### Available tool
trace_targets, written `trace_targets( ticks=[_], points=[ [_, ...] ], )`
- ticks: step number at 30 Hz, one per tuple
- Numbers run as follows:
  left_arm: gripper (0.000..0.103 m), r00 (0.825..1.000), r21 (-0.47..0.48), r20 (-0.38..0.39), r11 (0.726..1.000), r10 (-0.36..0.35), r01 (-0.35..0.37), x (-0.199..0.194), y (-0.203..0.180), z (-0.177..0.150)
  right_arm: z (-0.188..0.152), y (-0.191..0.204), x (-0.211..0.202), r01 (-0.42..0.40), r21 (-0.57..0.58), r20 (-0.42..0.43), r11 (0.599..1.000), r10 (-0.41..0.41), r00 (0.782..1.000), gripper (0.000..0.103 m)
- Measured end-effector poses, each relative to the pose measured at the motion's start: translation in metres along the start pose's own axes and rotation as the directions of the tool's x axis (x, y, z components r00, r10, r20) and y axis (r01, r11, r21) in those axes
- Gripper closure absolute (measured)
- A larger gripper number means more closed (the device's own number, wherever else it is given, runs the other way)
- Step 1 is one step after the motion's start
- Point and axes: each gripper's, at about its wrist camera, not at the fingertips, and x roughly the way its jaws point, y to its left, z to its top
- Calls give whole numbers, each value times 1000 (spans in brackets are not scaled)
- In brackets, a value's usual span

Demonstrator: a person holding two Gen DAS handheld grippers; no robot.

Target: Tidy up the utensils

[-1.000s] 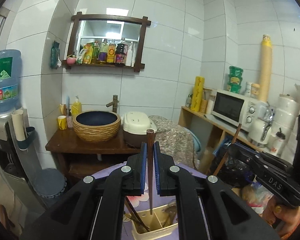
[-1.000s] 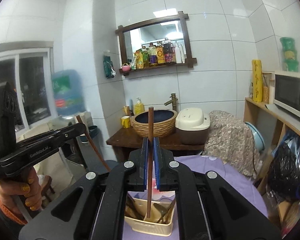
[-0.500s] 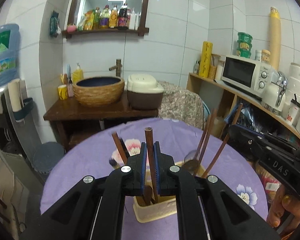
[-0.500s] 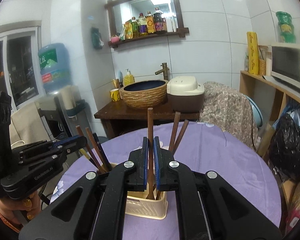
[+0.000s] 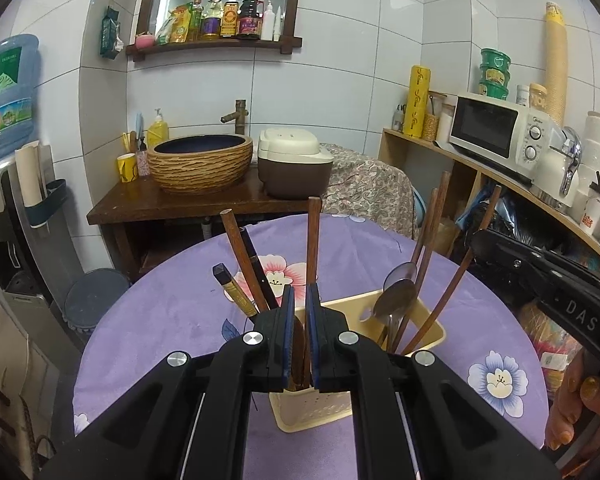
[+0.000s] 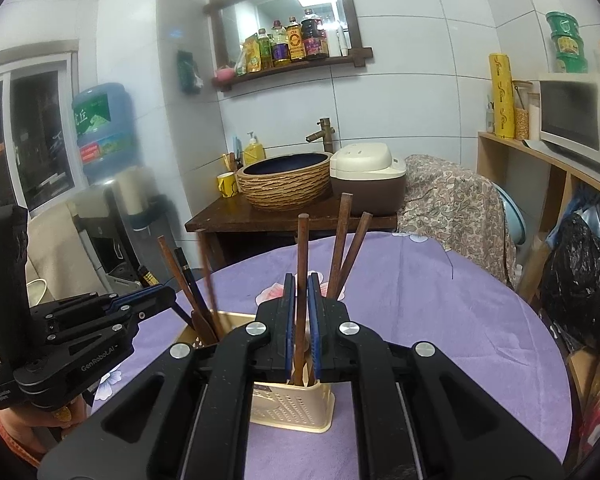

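Left hand-held gripper (image 5: 299, 316) pinches upright wooden chopstick (image 5: 312, 256), tip down in cream utensil holder (image 5: 432, 322) just below. Right hand-held gripper (image 6: 301, 308) clamps another chopstick (image 6: 301, 264) over same holder (image 6: 292, 408). Spoon (image 5: 396, 292) ahead-right. Purple table (image 5: 172, 312) beyond.

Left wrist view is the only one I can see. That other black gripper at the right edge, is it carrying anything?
Observer: Yes. The right wrist view shows the right gripper shut on a brown wooden chopstick, held upright.
Operator: Where does its lower end go?
Observer: It dips below the rim of the cream plastic utensil holder on the purple tablecloth.
Operator: How does my own gripper look from outside?
Observer: The left gripper shows side-on over the holder's left end, shut on a second brown chopstick. The person's hand holding it has a gold-painted nail.
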Motion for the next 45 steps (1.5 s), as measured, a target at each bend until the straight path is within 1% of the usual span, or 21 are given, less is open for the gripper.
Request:
trace_targets(
  ticks=[3, 4, 5, 6, 7, 8, 9, 11, 13, 14, 16, 18, 20, 23, 27, 29, 32, 34, 36, 41, 45],
  points=[
    [95, 1000, 16, 11, 1000, 8, -8, -5, -2, -2, -2, 1, -3, 5, -2, 4, 1000, -5, 1000, 91],
    [93, 1000, 17, 16, 1000, 11, -11, -7, -2, -3, -3, 1, -5, 5, 0, 9, 1000, -5, 1000, 79],
    [91, 1000, 17, 21, 1000, 11, -11, -10, -2, -5, -3, 1, -7, 7, 3, 16, 1000, -7, 1000, 59],
    [84, 1000, 14, 29, 1000, 9, -10, -13, -1, -7, -5, 0, -12, 15, 6, 36, 1000, -15, 999, 49],
    [74, 999, 10, 38, 1000, 11, -11, -17, -1, -9, -6, -1, -17, 19, 5, 54, 1000, -20, 998, 42],
    [68, 999, 6, 53, 1000, 10, -11, -22, 1, -11, -6, -1, -20, 21, 2, 66, 1000, -21, 998, 42],
    [59, 997, 3, 74, 1000, 12, -13, -28, 2, -14, -8, 0, -25, 19, -3, 73, 1000, -19, 997, 41],
    [46, 995, -4, 102, 1000, 17, -17, -37, 4, -20, -11, -1, -34, 15, 4, 85, 1000, -15, 996, 31],
    [29, 993, -11, 119, 1000, 21, -20, -44, 8, -29, -16, -2, -43, 22, 11, 97, 1000, -23, 995, 25],
    [26, 992, -11, 126, 1000, 23, -22, -47, 10, -36, -19, -2, -47, 30, 12, 100, 999, -31, 995, 19],
    [15, 991, -10, 136, 1000, 21, -20, -53, 12, -49, -30, -2, -56, 45, 4, 104, 999, -45, 994, 16],
    [6, 987, -6, 159, 1000, 31, -31, -61, 12, -68, -43, -1, -66, 71, -6, 108, 997, -70, 992, 10],
    [6, 979, 4, 198, 999, 39, -41, -72, 9, -86, -62, 2, -79, 123, -4, 134, 992, -121, 984, 6],
    [5, 972, 11, 231, 999, 46, -50, -89, 5, -116, -100, 8, -92, 184, -12, 149, 983, -180, 972, 6],
    [5, 971, -21, 225, 997, 80, -77, -111, 0, -161, -159, 18, -105, 177, -8, 69, 984, -176, 982, 6],
    [5, 973, -67, 207, 994, 99, -86, -121, 1, -178, -189, 23, -117, 187, 13, 42, 982, -188, 981, 6],
    [5, 976, -120, 195, 990, 100, -78, -134, 1, -196, -218, 31, -139, 177, 39, 5, 983, -177, 984, 6],
    [5, 969, -92, 204, 988, 137, -120, -145, -6, -207, -229, 38, -154, 173, 34, 1, 984, -173, 985, 6],
    [5, 966, -68, 209, 988, 152, -141, -154, -12, -214, -241, 49, -174, 175, 5, 27, 985, -175, 984, 6],
    [5, 966, -70, 222, 991, 130, -118, -184, -28, -233, -261, 73, -217, 168, -42, 93, 985, -164, 982, 6],
    [5, 963, -56, 232, 991, 133, -124, -202, -37, -238, -266, 85, -238, 137, -40, 111, 990, -131, 985, 6]
  ],
)
